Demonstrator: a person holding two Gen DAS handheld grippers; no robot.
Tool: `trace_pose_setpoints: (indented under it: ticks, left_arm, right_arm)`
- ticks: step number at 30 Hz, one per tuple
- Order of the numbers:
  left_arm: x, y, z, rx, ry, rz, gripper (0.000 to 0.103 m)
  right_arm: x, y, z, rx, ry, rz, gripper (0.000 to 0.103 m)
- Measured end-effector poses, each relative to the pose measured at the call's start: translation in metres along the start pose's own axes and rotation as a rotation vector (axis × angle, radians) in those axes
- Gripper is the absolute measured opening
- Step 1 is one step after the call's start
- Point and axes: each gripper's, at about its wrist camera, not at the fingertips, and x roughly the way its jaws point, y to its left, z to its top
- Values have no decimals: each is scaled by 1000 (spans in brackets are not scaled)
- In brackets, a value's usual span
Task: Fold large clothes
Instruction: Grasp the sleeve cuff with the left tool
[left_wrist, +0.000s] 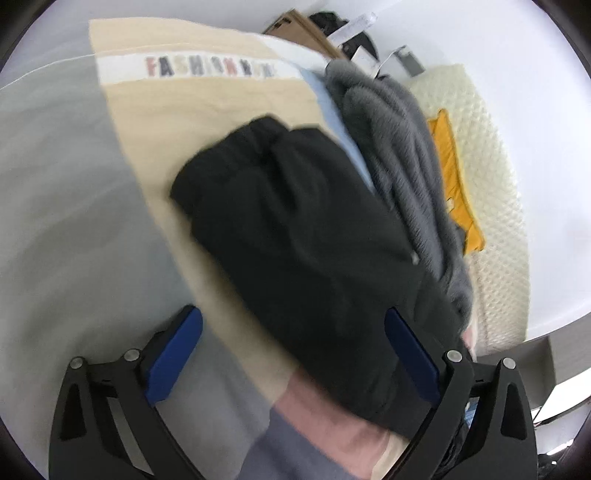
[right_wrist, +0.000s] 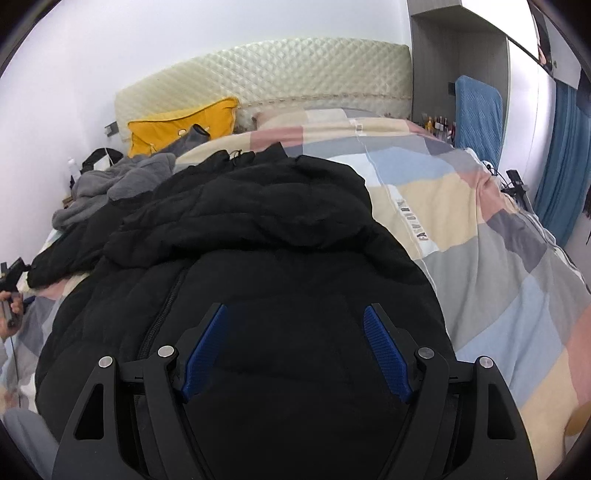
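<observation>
We see the black quilted puffer jacket (right_wrist: 258, 236) spread on the pastel patchwork duvet (right_wrist: 480, 266), a grey fleece garment (right_wrist: 122, 181) at its far left. Our left gripper (left_wrist: 293, 350) gapes wide, empty; our right gripper (right_wrist: 295, 350) hovers over the jacket, parted, gripping nothing.

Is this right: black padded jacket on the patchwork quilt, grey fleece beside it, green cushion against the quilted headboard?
Not quite: the cushion is yellow, not green, as the right wrist view shows. The black padded jacket does lie on the patchwork quilt, grey fleece beside it, quilted headboard behind.
</observation>
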Motion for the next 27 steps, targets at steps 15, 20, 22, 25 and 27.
trace_pose_setpoints:
  ticks: [15, 20, 22, 25, 27]
  left_arm:
    - [25, -26, 17, 7, -79, 107, 25]
    - [-11, -64, 17, 92, -105, 145, 8]
    - [-31, -89, 16, 132, -132, 155, 7]
    - [-57, -128, 14, 191, -163, 162, 6]
    - [-74, -154, 12, 231, -181, 154, 6]
  right_arm:
    - [-7, -12, 4, 59, -17, 7, 75]
    - [-14, -16, 9, 71, -43, 33, 75]
    - [-18, -14, 11, 62, -57, 45, 75]
    - [-25, -15, 12, 56, -74, 72, 75]
    - [-28, -17, 13, 49, -80, 126, 75]
